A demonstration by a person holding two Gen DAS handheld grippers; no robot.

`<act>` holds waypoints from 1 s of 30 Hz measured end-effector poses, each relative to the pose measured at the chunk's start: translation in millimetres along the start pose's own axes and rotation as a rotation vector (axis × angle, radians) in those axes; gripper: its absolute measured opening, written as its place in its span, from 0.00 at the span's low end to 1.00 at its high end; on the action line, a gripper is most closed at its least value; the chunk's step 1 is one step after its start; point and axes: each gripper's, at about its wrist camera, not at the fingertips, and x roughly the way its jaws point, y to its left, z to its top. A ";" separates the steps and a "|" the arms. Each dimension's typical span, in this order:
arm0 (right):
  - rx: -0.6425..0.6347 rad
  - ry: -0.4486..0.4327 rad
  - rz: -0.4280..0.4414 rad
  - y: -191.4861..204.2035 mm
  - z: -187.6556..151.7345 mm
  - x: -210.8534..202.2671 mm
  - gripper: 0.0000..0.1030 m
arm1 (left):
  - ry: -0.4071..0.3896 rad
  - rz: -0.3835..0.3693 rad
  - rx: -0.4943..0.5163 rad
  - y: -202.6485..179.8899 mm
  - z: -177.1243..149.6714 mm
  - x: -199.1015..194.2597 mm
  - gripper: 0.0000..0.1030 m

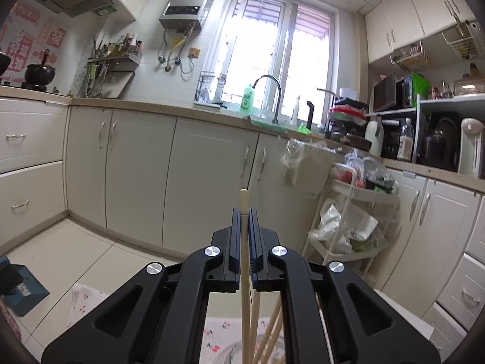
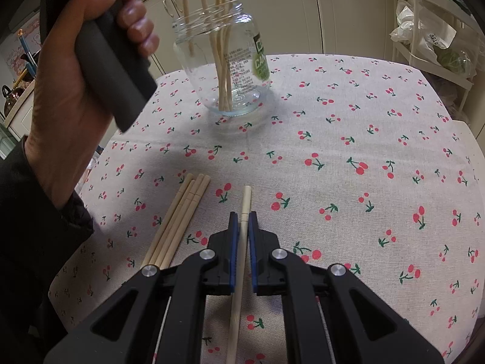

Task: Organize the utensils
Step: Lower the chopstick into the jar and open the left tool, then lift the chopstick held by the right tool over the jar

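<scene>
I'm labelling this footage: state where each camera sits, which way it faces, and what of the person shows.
Left wrist: on the left gripper, raised, facing kitchen cabinets and window; fingers shut on one chopstick; no body shows.
Right wrist: on the right gripper, angled down at the cherry tablecloth; fingers around a lying chopstick; left hand shows.
Shared: the glass jar of chopsticks.

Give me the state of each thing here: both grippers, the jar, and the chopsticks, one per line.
left gripper: shut on a chopstick, held upright above the jar
right gripper: jaws around a single chopstick lying on the table, small gaps showing
glass jar: upright, lid off, several chopsticks standing inside
chopstick bundle: four lying flat together on the cherry tablecloth
</scene>
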 end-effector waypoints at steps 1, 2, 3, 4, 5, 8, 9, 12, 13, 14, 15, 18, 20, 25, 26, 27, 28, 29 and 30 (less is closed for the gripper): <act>-0.002 0.002 0.000 -0.2 0.3 -0.1 0.08 | 0.015 -0.004 0.006 -0.1 -3.0 -1.1 0.05; -0.006 0.003 -0.001 -0.3 0.4 -0.2 0.08 | 0.028 -0.007 0.010 -0.7 -5.3 -2.2 0.05; -0.005 0.003 -0.001 -0.5 0.2 -0.3 0.08 | 0.043 -0.009 0.015 -1.1 -8.1 -3.6 0.05; -0.005 0.004 0.000 -0.8 0.2 -0.3 0.08 | 0.056 -0.012 0.019 -1.3 -10.7 -5.2 0.05; -0.008 0.005 -0.001 -0.5 0.3 -0.2 0.08 | 0.075 -0.019 0.024 -0.7 -14.0 -7.5 0.05; -0.014 0.006 -0.003 1.2 0.2 0.3 0.08 | 0.112 -0.027 0.032 3.3 -20.2 -17.2 0.06; -0.015 0.007 -0.003 1.4 0.2 0.3 0.08 | 0.125 -0.028 0.029 5.9 -21.6 -22.0 0.07; -0.021 0.009 -0.003 1.4 0.8 0.3 0.08 | 0.145 -0.022 0.008 15.2 -24.9 -38.9 0.30; -0.025 0.009 -0.004 2.0 0.7 0.4 0.08 | 0.150 -0.017 0.000 18.8 -26.4 -45.3 0.40; -0.032 0.009 -0.006 2.9 0.7 0.5 0.08 | 0.154 -0.008 -0.013 23.9 -29.4 -55.3 0.46; -0.037 0.010 -0.008 3.5 0.6 0.5 0.09 | 0.162 -0.005 -0.025 28.0 -32.1 -61.9 0.48; -0.053 0.009 -0.015 5.8 0.4 0.8 0.09 | 0.209 0.003 -0.066 39.9 -48.8 -82.4 0.55; -0.068 0.010 -0.023 9.0 0.1 1.1 0.09 | 0.242 0.010 -0.093 46.9 -62.3 -93.2 0.60; -0.141 0.007 -0.074 19.8 -2.2 2.9 0.06 | 0.295 0.039 -0.181 64.9 -91.3 -108.1 0.66; -0.151 0.007 -0.082 21.2 -2.5 3.1 0.06 | 0.299 0.046 -0.192 67.5 -95.4 -108.7 0.67; -0.150 0.006 -0.082 21.1 -2.7 2.9 0.06 | 0.303 0.055 -0.208 70.8 -100.4 -109.9 0.67; -0.125 0.007 -0.066 17.9 -1.9 2.4 0.06 | 0.307 0.058 -0.217 73.2 -103.3 -109.4 0.68; -0.100 0.007 -0.050 13.5 -0.1 1.6 0.06 | 0.311 0.060 -0.231 75.8 -107.7 -109.8 0.69; -0.065 0.002 -0.029 8.1 1.8 -0.3 0.06 | 0.320 0.063 -0.242 77.7 -111.2 -109.0 0.69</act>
